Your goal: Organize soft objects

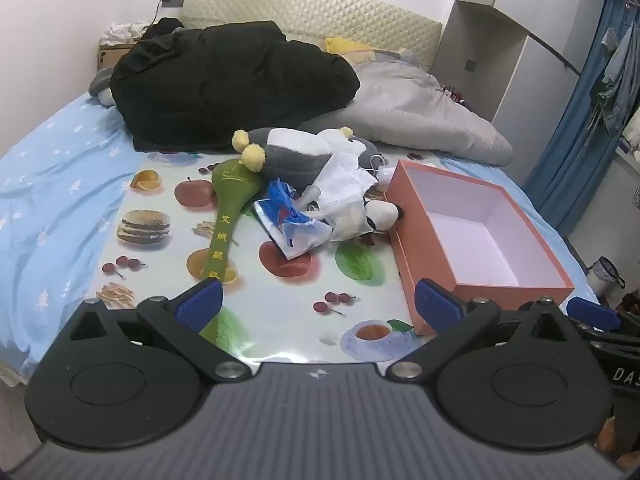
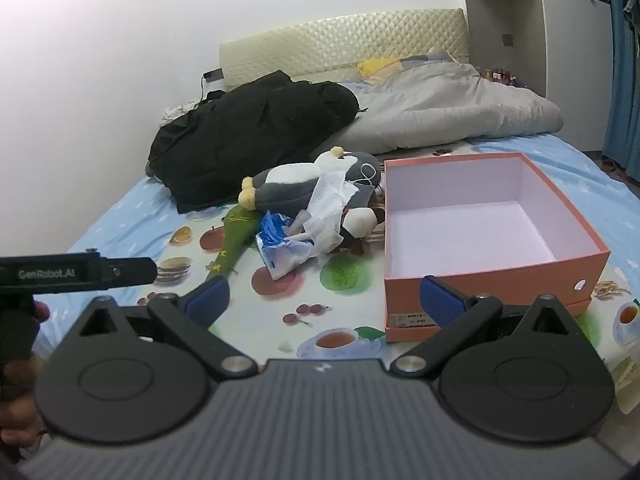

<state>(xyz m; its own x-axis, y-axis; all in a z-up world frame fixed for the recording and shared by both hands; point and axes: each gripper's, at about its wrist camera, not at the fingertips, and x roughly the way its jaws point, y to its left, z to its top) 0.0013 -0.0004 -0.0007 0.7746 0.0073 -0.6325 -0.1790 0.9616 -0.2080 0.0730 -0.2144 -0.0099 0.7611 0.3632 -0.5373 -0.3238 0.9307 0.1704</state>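
A pile of soft things lies on a food-print mat (image 1: pixel 248 320) on the bed: a grey and white plush penguin (image 1: pixel 296 152) (image 2: pixel 288 188), a green soft mallet (image 1: pixel 228 216) (image 2: pixel 236 236), a blue and white plastic bag (image 1: pixel 292 220) (image 2: pixel 280 248), white tissue (image 1: pixel 344 184) (image 2: pixel 328 200) and a small black and white plush (image 1: pixel 382 214) (image 2: pixel 360 220). An empty orange box (image 1: pixel 484 292) (image 2: pixel 492 280) stands to their right. My left gripper (image 1: pixel 318 304) is open and empty, short of the pile. My right gripper (image 2: pixel 324 300) is open and empty, near the box's front left corner.
A black coat (image 1: pixel 224 84) (image 2: pixel 248 132) and a grey duvet (image 1: pixel 416 108) (image 2: pixel 452 108) lie behind the pile by the headboard. The blue sheet (image 1: pixel 56 176) spreads to the left. A blue curtain (image 1: pixel 576 128) and a wardrobe stand at the right.
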